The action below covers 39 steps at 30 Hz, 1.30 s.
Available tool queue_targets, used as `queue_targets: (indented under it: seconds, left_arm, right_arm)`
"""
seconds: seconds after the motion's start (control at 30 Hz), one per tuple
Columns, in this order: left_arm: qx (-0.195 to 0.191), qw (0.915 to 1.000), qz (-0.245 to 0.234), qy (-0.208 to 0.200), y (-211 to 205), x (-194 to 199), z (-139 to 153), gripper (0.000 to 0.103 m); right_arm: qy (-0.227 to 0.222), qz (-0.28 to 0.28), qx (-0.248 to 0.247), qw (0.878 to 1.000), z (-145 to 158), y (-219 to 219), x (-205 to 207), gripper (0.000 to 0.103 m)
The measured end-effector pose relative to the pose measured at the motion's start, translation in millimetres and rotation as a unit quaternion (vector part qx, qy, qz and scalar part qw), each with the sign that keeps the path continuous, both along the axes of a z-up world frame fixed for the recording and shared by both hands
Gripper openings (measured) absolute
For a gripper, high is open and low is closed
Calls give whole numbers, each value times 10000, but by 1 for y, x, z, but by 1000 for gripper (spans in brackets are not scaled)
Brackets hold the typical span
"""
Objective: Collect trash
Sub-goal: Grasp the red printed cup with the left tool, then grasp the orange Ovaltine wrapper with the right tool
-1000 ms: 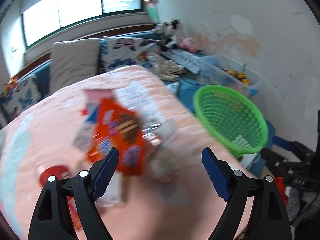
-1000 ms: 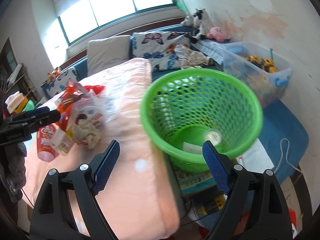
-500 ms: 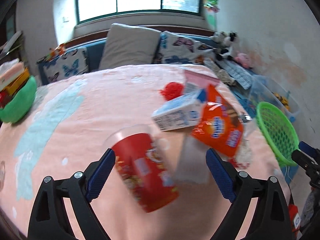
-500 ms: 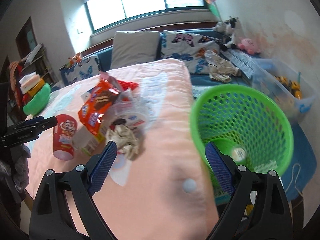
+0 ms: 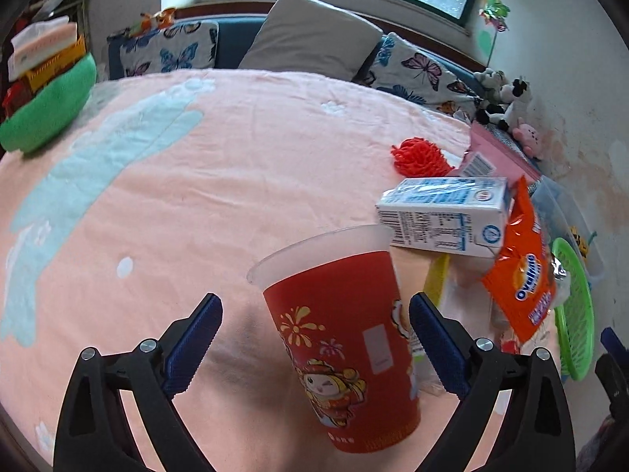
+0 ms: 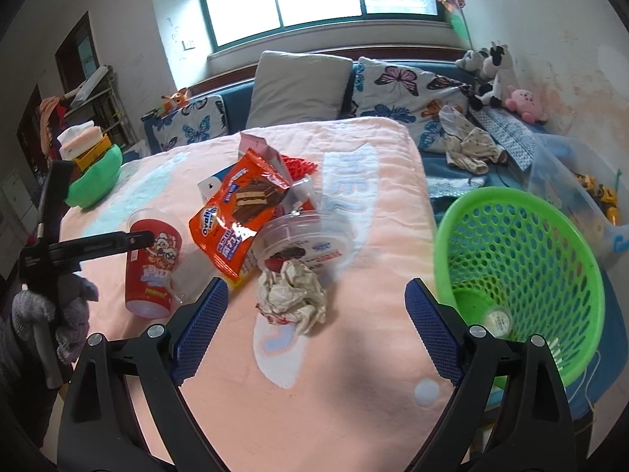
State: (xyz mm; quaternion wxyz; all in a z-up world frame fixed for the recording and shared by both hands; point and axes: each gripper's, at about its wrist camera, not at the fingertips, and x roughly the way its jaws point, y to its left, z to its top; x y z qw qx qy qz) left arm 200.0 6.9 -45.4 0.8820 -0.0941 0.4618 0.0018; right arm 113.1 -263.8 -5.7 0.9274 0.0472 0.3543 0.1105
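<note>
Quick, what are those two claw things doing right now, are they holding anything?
Left gripper: open, holding nothing; the red cup sits between its fingers.
Right gripper: open, holding nothing.

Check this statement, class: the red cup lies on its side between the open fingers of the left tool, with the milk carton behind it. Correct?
Wrong in one respect: the red cup stands upside down, rim on the blanket, as the left wrist view shows. It is between the open fingers of the left tool, with the milk carton behind it.

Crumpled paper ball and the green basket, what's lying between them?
Bare pink blanket separates the crumpled paper ball from the green basket, per the right wrist view.
</note>
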Motion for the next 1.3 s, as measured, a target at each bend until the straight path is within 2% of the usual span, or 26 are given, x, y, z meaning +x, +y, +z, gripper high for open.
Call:
queue_targets:
  seconds: [0.27,0.3,0.33,0.5,0.67,0.83,1.03,1.3]
  left_arm:
    - [-384,9987,-206,268,-3,12,-19,93]
    - [-438,9983,-258,287,-3,13,-21,89]
    - [-452,9981,-286,307,-3,13,-23,80]
    - [-651,9967,-397,287,0,13,-24,78]
    - [-663,9966,-451,180,7,8,-17,77]
    - [-689,9965,-467,81,17,3,-11,77]
    - [-732,9959,-523,-29,22,-1,-5,77]
    - [-764,9957,-525,-24,24,-1,-5,76]
  right_arm:
    - [45,320,-170,9993,-1,23,13,91]
    - [39,377,-209,9991,-1,27,16,91]
    - [36,420,-246,9988,0,30,18,91]
    - [-4,732,-488,9961,1,53,34,94]
    - [-7,1033,-681,9923,-3,72,52,96]
    - [-20,1309,-1074,9856,-9,89,72,97]
    - [-73,1498,-1417,9785,-13,102,90,98]
    - [-40,1598,-1598,9741,-16,108,95,98]
